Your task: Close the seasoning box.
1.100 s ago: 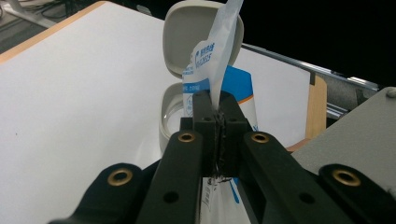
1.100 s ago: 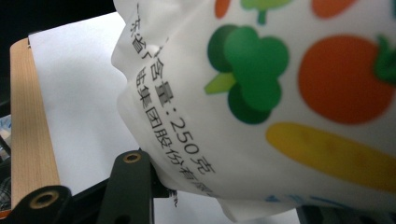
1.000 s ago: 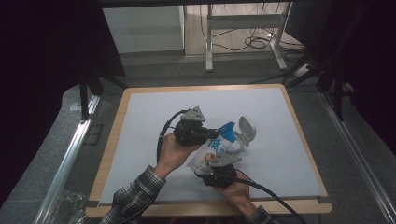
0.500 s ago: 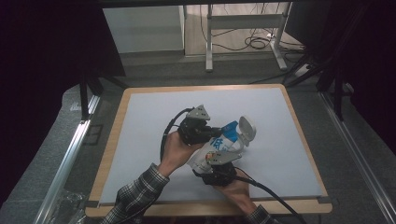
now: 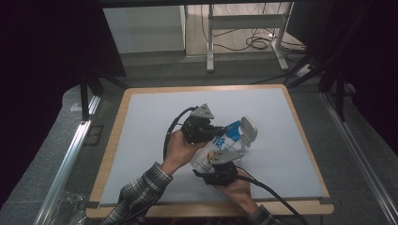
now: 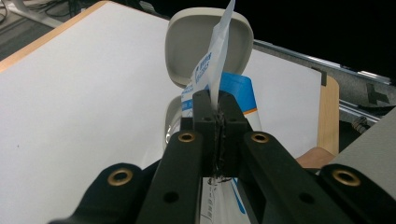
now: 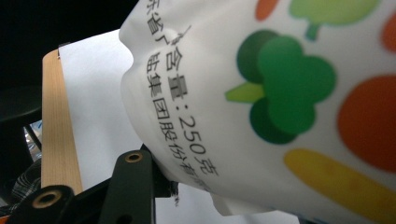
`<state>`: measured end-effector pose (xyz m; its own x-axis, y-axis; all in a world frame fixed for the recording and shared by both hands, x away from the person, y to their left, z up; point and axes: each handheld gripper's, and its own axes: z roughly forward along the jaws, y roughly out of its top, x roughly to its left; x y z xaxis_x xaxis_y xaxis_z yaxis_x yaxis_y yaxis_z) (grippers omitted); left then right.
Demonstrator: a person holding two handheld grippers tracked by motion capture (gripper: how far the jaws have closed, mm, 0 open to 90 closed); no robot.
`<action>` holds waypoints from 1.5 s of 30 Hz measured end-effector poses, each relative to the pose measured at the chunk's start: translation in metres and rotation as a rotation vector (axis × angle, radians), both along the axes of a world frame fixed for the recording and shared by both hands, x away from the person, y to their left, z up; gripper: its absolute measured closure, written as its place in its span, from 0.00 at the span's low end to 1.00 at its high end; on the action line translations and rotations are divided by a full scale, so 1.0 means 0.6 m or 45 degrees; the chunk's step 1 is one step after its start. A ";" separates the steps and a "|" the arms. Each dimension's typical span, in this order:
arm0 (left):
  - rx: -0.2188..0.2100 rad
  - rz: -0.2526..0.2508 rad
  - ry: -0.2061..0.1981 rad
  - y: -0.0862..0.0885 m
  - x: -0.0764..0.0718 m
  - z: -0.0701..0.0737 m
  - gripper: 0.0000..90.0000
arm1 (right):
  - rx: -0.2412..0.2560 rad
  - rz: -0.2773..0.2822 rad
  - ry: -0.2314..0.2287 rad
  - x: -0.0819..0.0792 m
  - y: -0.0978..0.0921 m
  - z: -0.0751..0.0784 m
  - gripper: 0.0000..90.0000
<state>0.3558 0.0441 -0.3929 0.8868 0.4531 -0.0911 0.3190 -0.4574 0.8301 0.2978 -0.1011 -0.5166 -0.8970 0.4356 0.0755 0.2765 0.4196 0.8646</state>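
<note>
Left gripper [image 6: 217, 122]: jaws closed on the white-and-blue printed plastic pouch [image 5: 224, 140], frame centre.
Right gripper [image 5: 220, 169]: grip unclear; pressed against pouch.
Change: pouch lifted slightly; grey oval scoop [image 5: 248, 131] beside it, unmoved.

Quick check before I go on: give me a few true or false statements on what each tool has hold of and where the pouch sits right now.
1. The left tool is shut on the thin top edge of the pouch. True.
2. The pouch lies flat on the mat, untouched. False: both tools hold it.
3. The right tool is at the pouch's lower end. True.
4. The pouch is plain black. False: it is white with vegetable pictures.
</note>
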 end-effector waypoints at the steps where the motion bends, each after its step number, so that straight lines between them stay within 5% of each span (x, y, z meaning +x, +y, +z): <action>1: 0.000 0.000 0.000 0.000 0.000 0.000 0.98 | 0.000 0.000 0.000 0.000 0.000 0.000 0.61; 45: -0.011 -0.025 0.029 -0.018 0.022 -0.013 0.98 | 0.028 0.086 -0.037 0.000 0.004 0.014 0.61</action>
